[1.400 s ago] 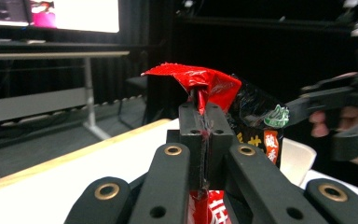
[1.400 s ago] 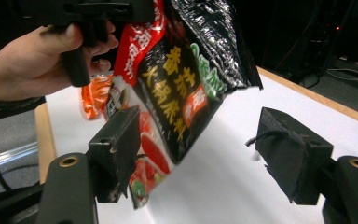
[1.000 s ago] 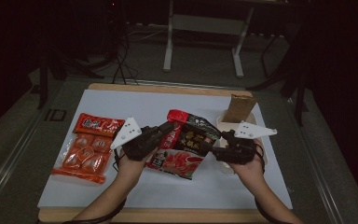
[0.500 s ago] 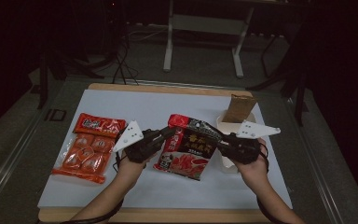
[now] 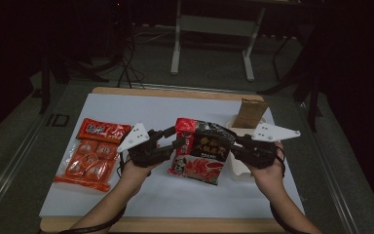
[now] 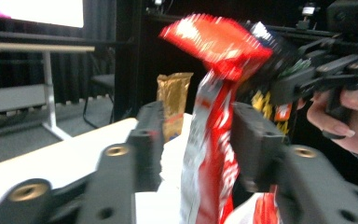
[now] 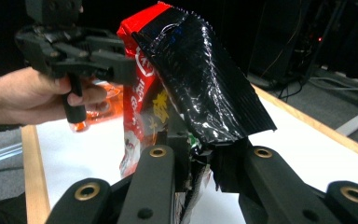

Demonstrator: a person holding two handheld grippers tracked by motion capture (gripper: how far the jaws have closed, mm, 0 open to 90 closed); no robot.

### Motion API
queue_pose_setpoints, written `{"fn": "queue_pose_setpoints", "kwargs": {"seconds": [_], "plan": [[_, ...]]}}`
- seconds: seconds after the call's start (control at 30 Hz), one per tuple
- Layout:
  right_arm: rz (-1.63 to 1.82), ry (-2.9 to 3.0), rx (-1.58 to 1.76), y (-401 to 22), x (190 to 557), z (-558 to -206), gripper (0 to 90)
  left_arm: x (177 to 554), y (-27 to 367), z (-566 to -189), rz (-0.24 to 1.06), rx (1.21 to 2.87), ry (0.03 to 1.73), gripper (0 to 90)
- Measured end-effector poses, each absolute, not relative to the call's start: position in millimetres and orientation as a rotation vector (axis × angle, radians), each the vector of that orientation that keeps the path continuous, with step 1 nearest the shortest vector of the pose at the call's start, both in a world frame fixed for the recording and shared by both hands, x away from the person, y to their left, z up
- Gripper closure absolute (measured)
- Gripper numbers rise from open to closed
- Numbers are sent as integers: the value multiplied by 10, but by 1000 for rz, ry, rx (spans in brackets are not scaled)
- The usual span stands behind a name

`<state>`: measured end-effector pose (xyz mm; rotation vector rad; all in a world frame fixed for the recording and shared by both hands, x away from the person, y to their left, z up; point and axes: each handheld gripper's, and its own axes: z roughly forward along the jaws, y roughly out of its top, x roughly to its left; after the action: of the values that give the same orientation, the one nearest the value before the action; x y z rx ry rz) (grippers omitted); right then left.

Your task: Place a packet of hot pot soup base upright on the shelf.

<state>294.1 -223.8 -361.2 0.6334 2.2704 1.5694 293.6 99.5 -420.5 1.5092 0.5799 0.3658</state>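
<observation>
A red-and-black crinkly foil snack bag [image 5: 202, 152] hung above the white worktop [image 5: 141, 200], its right edge clamped in the right gripper [image 5: 237, 145]; the left gripper [image 5: 174, 141] had just been opening, jaws released around its red edge.

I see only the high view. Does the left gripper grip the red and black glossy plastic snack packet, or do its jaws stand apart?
Observer: They stand apart. In the left gripper view the left gripper's jaws have just been opening. The red edge of the red and black glossy plastic snack packet stands between them, with a gap at one jaw.
Operator: Does the right gripper hold it, then?
Observer: Yes. In the right gripper view the right gripper's jaws have just been closing, and they pinch the packet below its black crimped end.
</observation>
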Motion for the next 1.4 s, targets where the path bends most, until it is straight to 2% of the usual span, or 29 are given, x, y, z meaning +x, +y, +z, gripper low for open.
{"fn": "queue_pose_setpoints", "kwargs": {"seconds": [0.03, 0.13, 0.17, 0.23, 0.3, 0.4, 0.63, 0.97, 1.4], "plan": [[1574, 2263, 633, -2246, 2936, -3591, 798, 2926, 1010, -4206, 372, 1508, 597, 474], [1578, 2236, 627, -2294, 2941, -3521, 798, 2911, 1057, -4211, 382, 1510, 632, 184], [1575, 2227, 627, -2315, 2945, -3495, 797, 2902, 1080, -4213, 390, 1510, 645, 135], [1575, 2214, 633, -2341, 2950, -3468, 797, 2893, 1102, -4216, 392, 1510, 657, 106], [1572, 2177, 637, -2426, 2976, -3382, 797, 2861, 1147, -4227, 396, 1545, 688, 38], [1557, 2143, 644, -2509, 2992, -3295, 796, 2808, 1182, -4258, 381, 1563, 686, 31], [1520, 2092, 683, -2698, 3065, -3152, 795, 2688, 1216, -4356, 443, 1675, 693, 15], [1457, 2017, 762, -2940, 3161, -3113, 795, 2575, 1381, -4640, 449, 1684, 781, 15], [1337, 1962, 858, -3199, 3412, -3101, 795, 2481, 1415, -4903, 516, 1704, 783, 16]]}}
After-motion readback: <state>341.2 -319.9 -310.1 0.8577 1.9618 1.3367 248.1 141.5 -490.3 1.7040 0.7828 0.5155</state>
